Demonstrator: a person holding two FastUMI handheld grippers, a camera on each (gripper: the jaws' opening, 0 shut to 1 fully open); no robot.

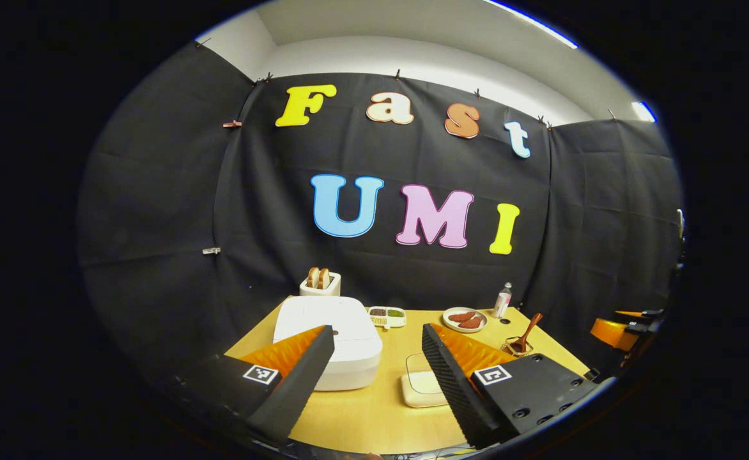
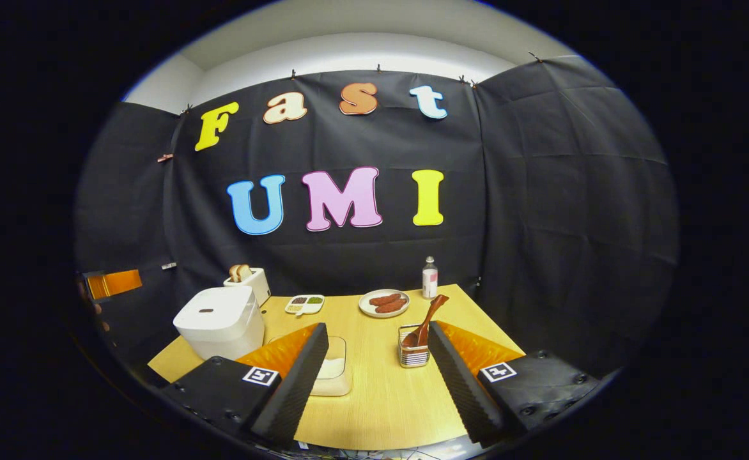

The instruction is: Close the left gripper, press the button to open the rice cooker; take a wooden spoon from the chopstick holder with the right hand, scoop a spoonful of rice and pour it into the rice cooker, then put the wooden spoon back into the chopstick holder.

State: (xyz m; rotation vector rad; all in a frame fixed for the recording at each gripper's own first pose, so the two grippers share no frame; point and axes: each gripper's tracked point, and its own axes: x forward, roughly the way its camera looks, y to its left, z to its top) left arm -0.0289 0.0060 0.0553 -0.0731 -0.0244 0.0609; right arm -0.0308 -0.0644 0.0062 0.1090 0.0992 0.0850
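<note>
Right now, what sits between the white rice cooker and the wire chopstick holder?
A shallow cream container of rice, seen in the right gripper view between the white rice cooker and wire chopstick holder.

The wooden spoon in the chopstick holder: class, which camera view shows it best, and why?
The right gripper view: the wooden spoon stands nearer, its handle leaning clear above the chopstick holder, beside the right gripper. The left gripper view shows the spoon smaller and farther off.

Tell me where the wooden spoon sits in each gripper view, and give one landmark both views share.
Left gripper view: the wooden spoon stands in the chopstick holder at right of centre, just beyond the right finger.
Right gripper view: the spoon leans in the holder near centre, beside the right finger.
Shared landmark: the plate of sausages just behind it.
</note>
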